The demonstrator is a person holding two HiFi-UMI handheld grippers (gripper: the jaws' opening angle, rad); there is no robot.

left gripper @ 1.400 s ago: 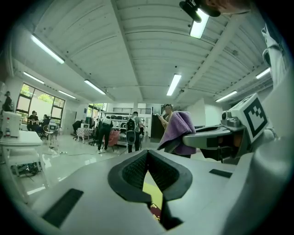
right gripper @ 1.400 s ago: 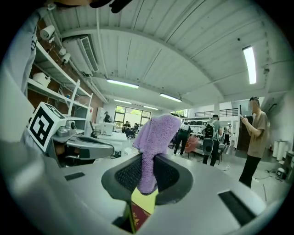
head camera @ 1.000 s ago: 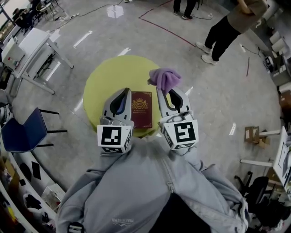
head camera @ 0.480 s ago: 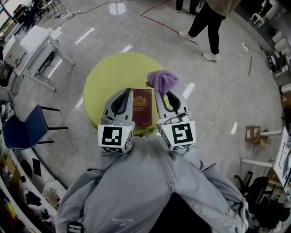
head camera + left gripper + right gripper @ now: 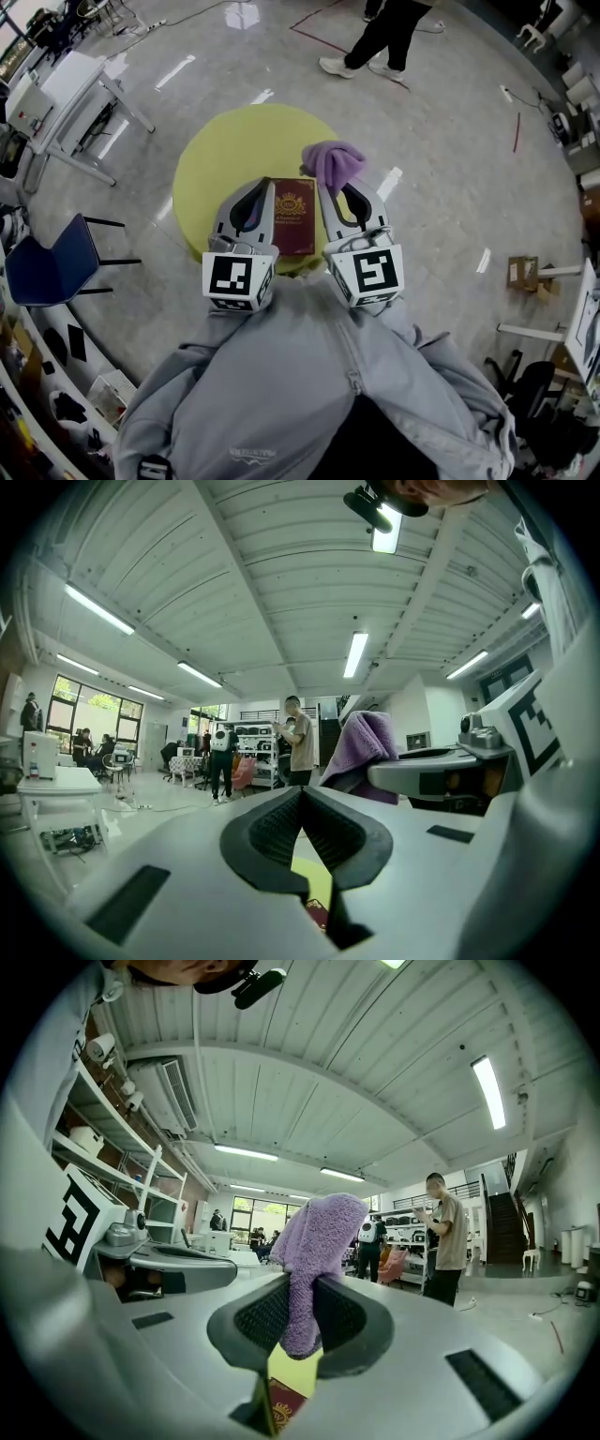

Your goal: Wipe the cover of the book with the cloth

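Right gripper view clearest: claw (image 5: 300, 1321) pinching cloth (image 5: 314, 1241).

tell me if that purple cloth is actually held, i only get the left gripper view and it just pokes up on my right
Observer: Yes. The right gripper view shows the right gripper shut on the cloth, which sticks up past the jaws.
Operator: where's the book
Observer: In the head view the book lies flat on the yellow table, between the left gripper and the right one.
Operator: is the cloth on the cover
Observer: Not really. In the head view it shows at the book's far right corner, not over the middle of the cover.
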